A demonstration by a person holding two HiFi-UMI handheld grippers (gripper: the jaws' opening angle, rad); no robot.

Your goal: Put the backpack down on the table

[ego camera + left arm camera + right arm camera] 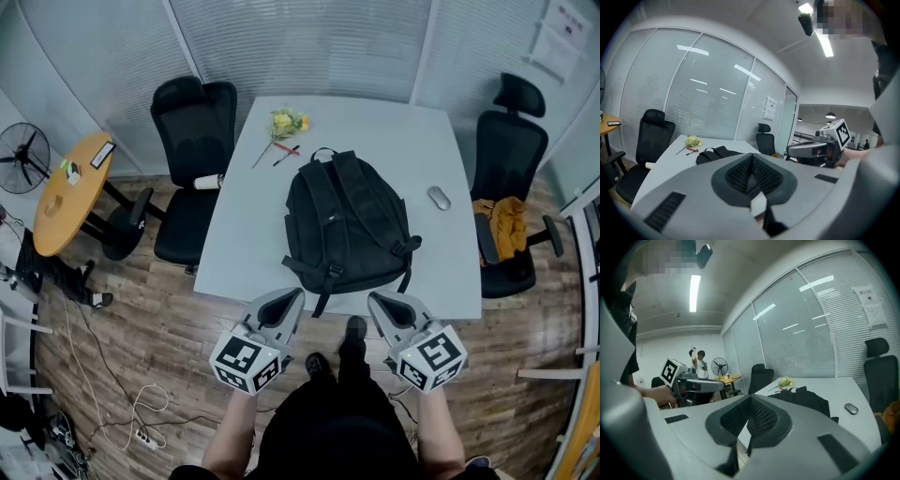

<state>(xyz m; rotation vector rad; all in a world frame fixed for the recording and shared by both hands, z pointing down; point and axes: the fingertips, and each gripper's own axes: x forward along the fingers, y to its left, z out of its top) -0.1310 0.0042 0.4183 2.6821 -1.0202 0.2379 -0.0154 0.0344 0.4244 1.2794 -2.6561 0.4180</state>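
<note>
— Whereabouts of the black fabric backpack (345,225)?

— Flat on the pale grey rectangular bench (375,122), shoulder straps facing up, towards the near edge. Free of both grippers.

— And the left gripper (298,294)?

— Jaws pressed fully together, nothing between them. Held at the bench's near edge, just short of the backpack.

— The right gripper (372,298)?

— Likewise closed tight and empty, alongside the left, pointing towards the backpack.

— Anything else on the bench?

— Beyond the backpack, a bunch of yellow flowers (288,122) with a red pen (286,150) just beside it. Off to the right, a small grey computer mouse (439,198), apart from the backpack.

— Around the bench?

— Black office chair (192,141) on the left, another opposite with an orange garment (506,225) on its seat.
</note>
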